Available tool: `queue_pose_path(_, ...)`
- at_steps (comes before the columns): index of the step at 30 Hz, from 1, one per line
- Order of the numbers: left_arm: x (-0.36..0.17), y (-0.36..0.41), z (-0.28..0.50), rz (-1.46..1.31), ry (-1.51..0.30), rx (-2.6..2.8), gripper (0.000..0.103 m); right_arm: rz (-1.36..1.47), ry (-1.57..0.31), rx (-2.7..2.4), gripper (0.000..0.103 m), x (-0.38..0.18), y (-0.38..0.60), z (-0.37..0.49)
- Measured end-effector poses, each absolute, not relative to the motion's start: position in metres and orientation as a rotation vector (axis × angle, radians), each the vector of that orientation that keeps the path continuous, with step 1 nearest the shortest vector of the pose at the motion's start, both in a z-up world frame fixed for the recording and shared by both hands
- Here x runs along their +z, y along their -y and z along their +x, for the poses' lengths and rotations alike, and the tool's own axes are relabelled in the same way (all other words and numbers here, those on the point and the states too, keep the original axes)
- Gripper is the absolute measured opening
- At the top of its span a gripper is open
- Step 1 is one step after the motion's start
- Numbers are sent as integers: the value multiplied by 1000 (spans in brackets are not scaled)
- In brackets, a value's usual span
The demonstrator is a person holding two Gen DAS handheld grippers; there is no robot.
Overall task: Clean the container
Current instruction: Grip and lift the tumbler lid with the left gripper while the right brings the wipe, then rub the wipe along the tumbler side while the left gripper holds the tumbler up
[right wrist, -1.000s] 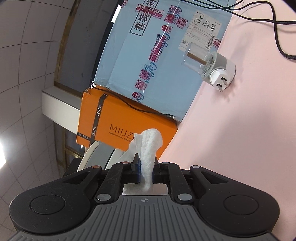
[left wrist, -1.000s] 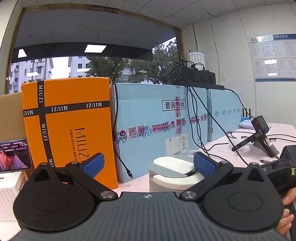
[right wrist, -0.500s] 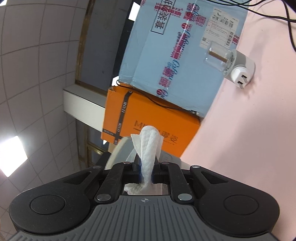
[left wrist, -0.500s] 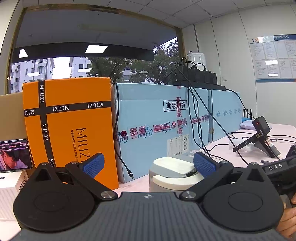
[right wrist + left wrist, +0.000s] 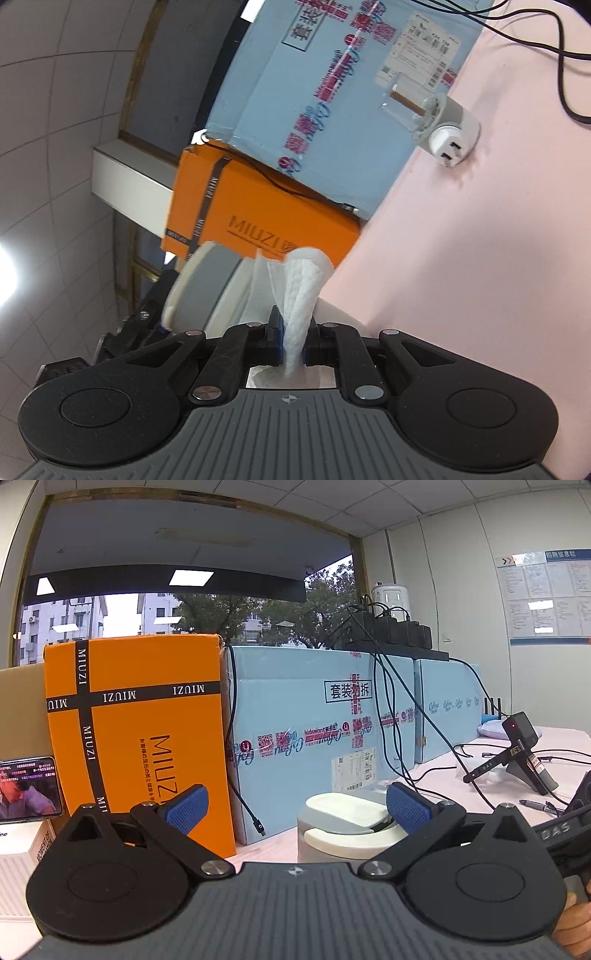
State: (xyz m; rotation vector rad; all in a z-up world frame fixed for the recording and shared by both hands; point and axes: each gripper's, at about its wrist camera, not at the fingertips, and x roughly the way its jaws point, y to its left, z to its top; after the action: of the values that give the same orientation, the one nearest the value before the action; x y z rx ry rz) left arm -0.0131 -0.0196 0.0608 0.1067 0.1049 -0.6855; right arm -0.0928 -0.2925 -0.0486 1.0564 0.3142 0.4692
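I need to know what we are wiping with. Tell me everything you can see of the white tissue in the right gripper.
The white tissue is a soft, quilted paper sheet, bunched into a loose folded cone. The right gripper is shut on its narrow lower part, blue pads pressing both sides; a bit of it shows behind the jaws. Its wider, ragged top flares upward and forward, free in the air beside the grey and cream container. It looks clean and dry; whether it touches the container cannot be told.
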Motion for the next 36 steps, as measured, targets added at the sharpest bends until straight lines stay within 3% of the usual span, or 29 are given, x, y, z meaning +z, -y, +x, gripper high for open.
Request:
queue_pose_path(11, 61, 19, -12, 98, -109, -687, 103, 1012, -274, 577, 10, -37, 288, -99)
queue_pose_path(26, 61, 18, -8, 88, -119, -696, 103, 551, -457, 498, 10, -22, 264, -92)
queue_pose_path(36, 61, 18, -9, 88, -119, -690, 103, 451, -378, 619, 10, 0, 259, -97)
